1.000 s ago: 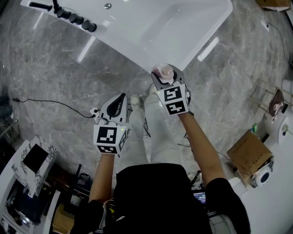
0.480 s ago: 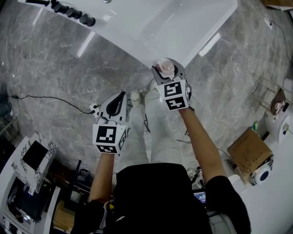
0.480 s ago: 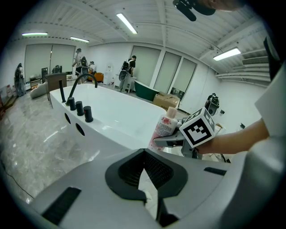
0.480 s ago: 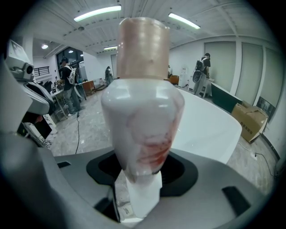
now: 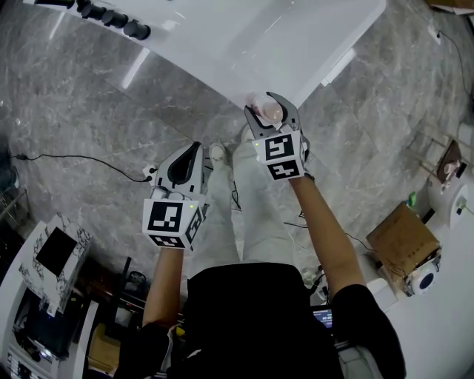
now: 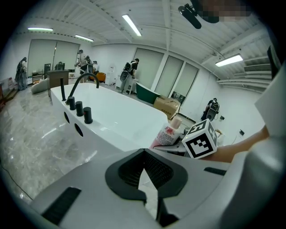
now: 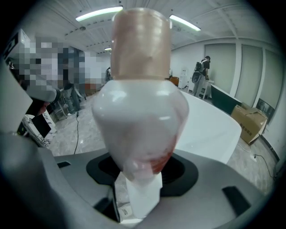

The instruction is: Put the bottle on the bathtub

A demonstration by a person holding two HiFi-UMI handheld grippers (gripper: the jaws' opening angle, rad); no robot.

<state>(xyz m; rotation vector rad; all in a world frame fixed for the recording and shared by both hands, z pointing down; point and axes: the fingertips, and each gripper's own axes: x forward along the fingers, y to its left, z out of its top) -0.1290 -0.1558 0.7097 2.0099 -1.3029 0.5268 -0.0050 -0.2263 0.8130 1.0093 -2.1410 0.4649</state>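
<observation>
A pale pink-white bottle (image 5: 268, 111) with a peach cap stands upright in my right gripper (image 5: 265, 104), which is shut on it. It hangs at the near rim of the white bathtub (image 5: 211, 72), by the tub's corner. In the right gripper view the bottle (image 7: 140, 112) fills the frame, with the tub (image 7: 210, 129) behind it. My left gripper (image 5: 193, 148) is lower and to the left over the marble floor, shut with nothing in it. The left gripper view shows the bottle (image 6: 169, 134) against the tub rim (image 6: 103, 134).
A black faucet and knobs (image 5: 111, 18) sit on the tub's far left rim. A black cable (image 5: 74, 166) lies on the grey marble floor. A cardboard box (image 5: 404, 244) stands at the right, and a white cabinet (image 5: 44, 266) at lower left. People stand far off (image 6: 129, 76).
My right gripper has carried the bottle a little further toward the tub rim. The left gripper has drifted slightly up and left.
</observation>
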